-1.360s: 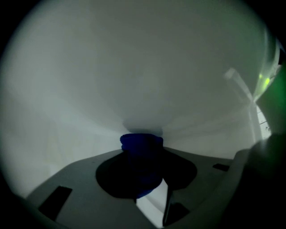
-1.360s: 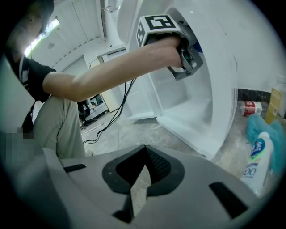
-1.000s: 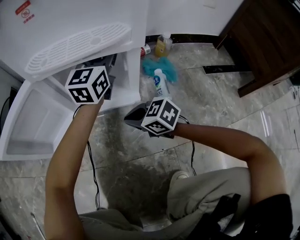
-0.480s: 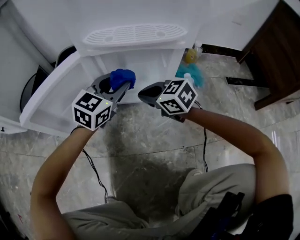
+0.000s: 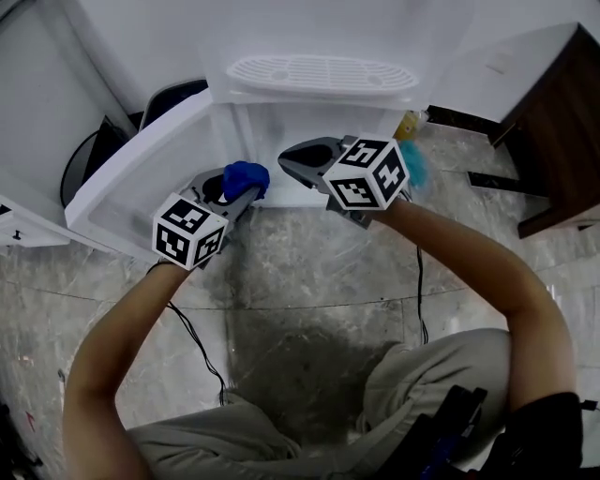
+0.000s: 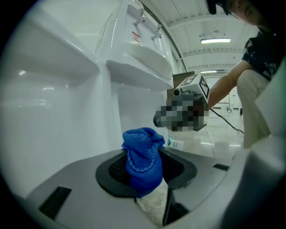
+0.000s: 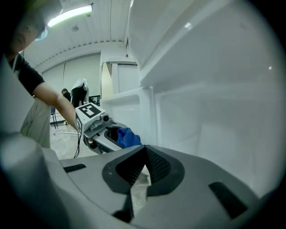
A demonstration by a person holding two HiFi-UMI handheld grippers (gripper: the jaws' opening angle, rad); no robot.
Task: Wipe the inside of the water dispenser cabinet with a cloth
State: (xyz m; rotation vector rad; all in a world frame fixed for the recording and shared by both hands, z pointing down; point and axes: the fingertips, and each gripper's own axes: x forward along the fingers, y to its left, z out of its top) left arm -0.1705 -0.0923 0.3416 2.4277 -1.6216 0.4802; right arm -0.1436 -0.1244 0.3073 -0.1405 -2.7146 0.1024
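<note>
At the mouth of the cabinet (image 5: 305, 127), left claw (image 5: 247, 194) clamps the bunched blue cloth (image 6: 142, 156) — soft, light, likely best pinched mid-bundle — right claw (image 5: 291, 157) closed, empty.

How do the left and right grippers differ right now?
The left gripper is clamped on the blue cloth; the right gripper holds nothing. The left gripper's jaws stand apart around the cloth; the right gripper's jaws are fully together. The left gripper sits by the open door; the right gripper is in front of the cabinet opening. Both point toward the white dispenser.
</note>
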